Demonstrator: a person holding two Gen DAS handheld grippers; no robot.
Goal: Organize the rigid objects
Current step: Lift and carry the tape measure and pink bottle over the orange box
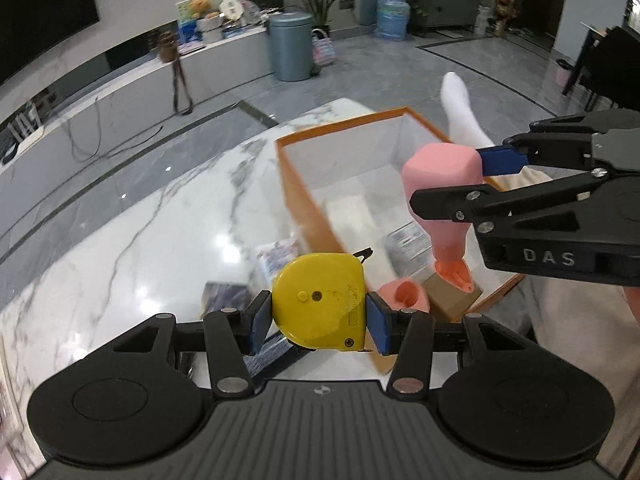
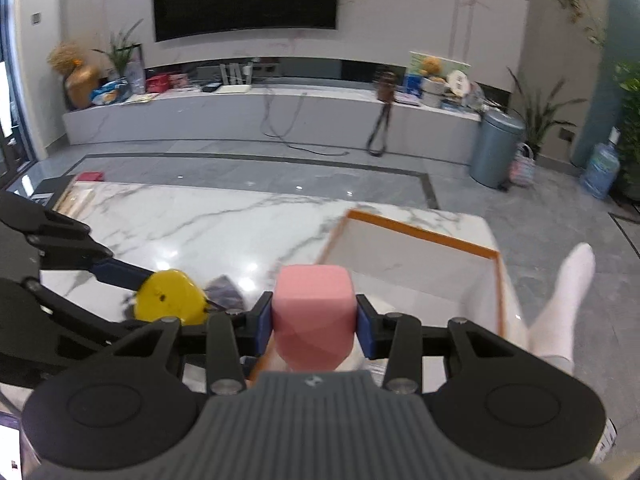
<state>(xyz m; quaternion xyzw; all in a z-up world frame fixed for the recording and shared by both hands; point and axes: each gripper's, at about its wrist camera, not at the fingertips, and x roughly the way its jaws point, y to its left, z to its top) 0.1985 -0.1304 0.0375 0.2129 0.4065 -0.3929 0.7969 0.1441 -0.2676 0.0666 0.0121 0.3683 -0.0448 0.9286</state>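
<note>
Orange-rimmed box (image 1: 304, 200) with small packages inside; fingers pinching yellow tape measure (image 1: 320, 304), pink bottle (image 2: 314, 312).

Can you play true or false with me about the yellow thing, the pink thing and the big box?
1. The left gripper holds a yellow tape measure. True.
2. The right gripper is empty. False: it is shut on a pink bottle.
3. The box has an orange rim. True.
4. The tape measure lies in the box. False: it is held up in the left gripper.
5. The table is plain black. False: it is white marble with grey veins.
</note>
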